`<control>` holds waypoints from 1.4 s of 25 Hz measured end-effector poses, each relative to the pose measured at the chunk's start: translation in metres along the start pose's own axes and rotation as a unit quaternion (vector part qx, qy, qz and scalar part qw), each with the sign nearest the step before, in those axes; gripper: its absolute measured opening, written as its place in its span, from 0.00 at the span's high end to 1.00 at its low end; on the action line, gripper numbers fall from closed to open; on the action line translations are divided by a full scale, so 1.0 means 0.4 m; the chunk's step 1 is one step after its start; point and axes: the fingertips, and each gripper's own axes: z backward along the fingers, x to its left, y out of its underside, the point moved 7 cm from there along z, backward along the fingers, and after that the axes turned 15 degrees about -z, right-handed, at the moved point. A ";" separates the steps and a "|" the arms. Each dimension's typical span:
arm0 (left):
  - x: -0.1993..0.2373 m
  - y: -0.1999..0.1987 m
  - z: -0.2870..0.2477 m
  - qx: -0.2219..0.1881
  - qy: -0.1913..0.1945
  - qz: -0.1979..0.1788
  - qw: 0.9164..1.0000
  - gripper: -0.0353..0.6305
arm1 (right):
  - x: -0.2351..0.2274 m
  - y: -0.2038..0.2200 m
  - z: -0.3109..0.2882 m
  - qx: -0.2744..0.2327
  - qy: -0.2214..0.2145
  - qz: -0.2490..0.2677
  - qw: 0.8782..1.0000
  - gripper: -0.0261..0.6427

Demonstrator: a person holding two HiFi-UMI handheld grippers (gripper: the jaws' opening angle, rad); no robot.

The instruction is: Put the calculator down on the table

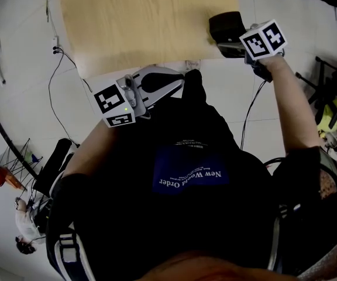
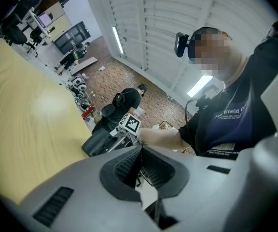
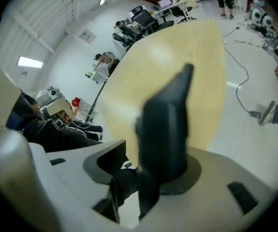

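The right gripper (image 3: 154, 152) has loose jaws around the calculator (image 3: 165, 115), by the surface (image 1: 145, 22) edge at the head view's upper right. It could tip onto the floor (image 1: 16, 98). The left gripper (image 2: 140, 151) has its jaws closed, with nothing in them.

The pale wooden tabletop (image 1: 145, 22) is lying open; the black flat calculator (image 1: 226, 27) is crowding its near right corner.

Head view steeply downward, gripper views close-up, all share the table (image 1: 145, 22)

Bright ceiling strips (image 2: 116, 38); fisheye-warped dark corners; near calculator (image 3: 165, 124) blurred.
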 end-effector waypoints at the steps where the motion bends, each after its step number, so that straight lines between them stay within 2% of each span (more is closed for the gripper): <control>1: 0.000 0.000 0.001 0.000 -0.001 0.000 1.000 0.94 | 0.000 -0.008 0.000 -0.002 0.015 0.008 1.000 0.68; 6: -0.003 0.004 0.005 -0.002 -0.003 0.006 1.000 0.94 | -0.016 -0.024 -0.002 -0.017 0.078 0.043 0.996 0.68; 10: -0.001 0.008 0.009 -0.003 -0.005 0.009 1.000 0.94 | -0.032 -0.027 0.001 -0.039 0.099 0.037 0.994 0.63; 17: -0.007 0.016 0.006 0.001 -0.002 0.012 1.000 0.94 | -0.049 -0.028 0.012 -0.066 0.145 0.029 0.987 0.49; 22: -0.004 0.020 0.007 0.001 -0.004 0.014 1.000 0.94 | -0.077 -0.023 0.014 -0.097 0.160 0.004 0.982 0.41; 26: -0.006 0.013 0.016 0.000 -0.009 0.019 1.000 0.94 | -0.085 -0.023 0.038 -0.142 0.152 -0.021 0.978 0.40; 35: 0.017 -0.015 0.042 -0.020 -0.027 0.017 0.999 0.94 | -0.067 -0.044 0.116 -0.238 0.132 -0.010 0.962 0.40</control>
